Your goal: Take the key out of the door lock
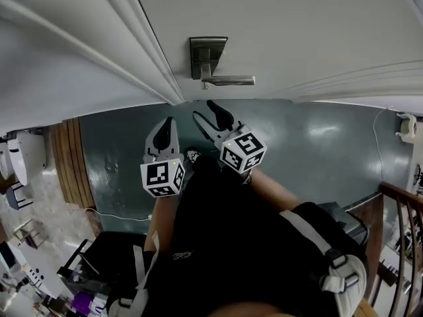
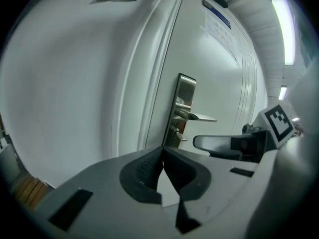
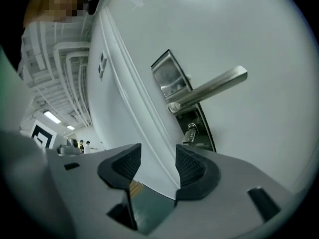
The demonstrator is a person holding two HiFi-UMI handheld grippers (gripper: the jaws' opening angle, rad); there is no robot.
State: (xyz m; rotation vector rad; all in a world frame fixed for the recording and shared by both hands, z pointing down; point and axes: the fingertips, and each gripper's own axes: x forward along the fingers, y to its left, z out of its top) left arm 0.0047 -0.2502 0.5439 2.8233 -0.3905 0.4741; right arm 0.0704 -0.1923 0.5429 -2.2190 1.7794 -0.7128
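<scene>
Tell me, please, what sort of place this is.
Likely an indoor corridor or landing: a white door with a metal lever handle and a key left in it, a smooth dark floor, and a wooden railing alongside.

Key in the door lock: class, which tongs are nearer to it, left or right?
Right. The right tongs, open, sit close before the key; the left tongs, shut, hang further back from the door, to their left.
</scene>
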